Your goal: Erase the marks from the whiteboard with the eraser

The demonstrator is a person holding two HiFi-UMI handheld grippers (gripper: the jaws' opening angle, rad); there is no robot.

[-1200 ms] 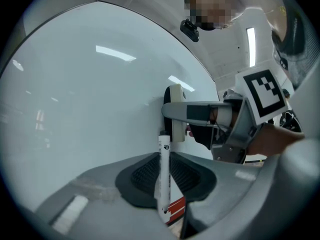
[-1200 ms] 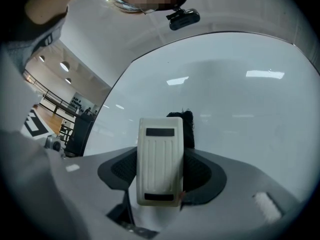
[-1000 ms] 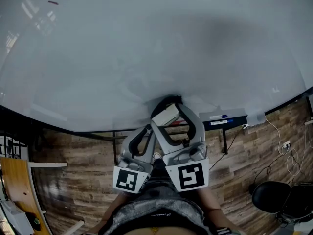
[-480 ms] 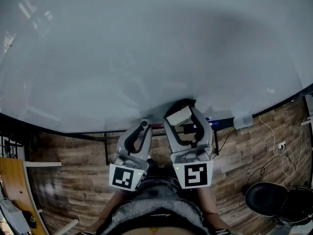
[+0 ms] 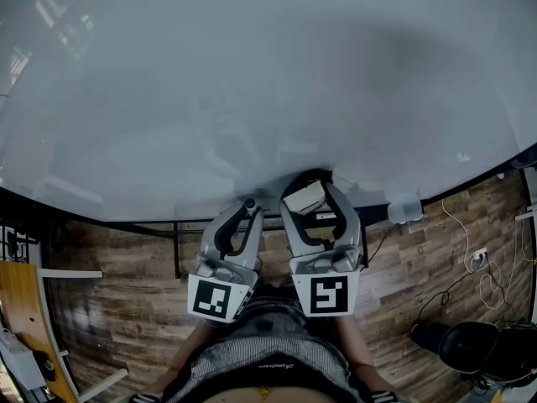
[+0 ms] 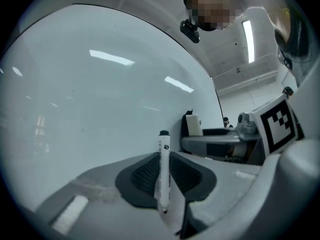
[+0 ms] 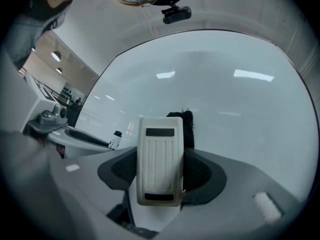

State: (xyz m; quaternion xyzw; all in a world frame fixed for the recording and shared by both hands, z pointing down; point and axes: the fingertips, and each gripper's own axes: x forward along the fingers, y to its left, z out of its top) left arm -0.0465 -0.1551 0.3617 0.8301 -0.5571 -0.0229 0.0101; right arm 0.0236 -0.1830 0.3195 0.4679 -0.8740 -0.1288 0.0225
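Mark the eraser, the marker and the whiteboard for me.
eraser [image 7: 159,166], right gripper view, middle of its ribbed white back.
marker [image 6: 164,169], left gripper view, middle of its white barrel.
whiteboard [image 5: 252,74], head view, bare part of its surface.

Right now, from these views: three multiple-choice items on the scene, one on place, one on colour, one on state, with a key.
1. Which gripper holds the eraser?
A. right gripper
B. left gripper
C. neither

2. What colour is the eraser's casing?
A. cream-white
B. red
C. blue

3. What state is the left gripper in?
A. open and empty
B. shut on a marker
C. shut on a cloth

Key:
1 A: the right gripper view shows the eraser clamped between its jaws.
2 A: the ribbed casing is pale, with black felt behind it.
3 B: the left gripper view shows the jaws closed on the marker's barrel.
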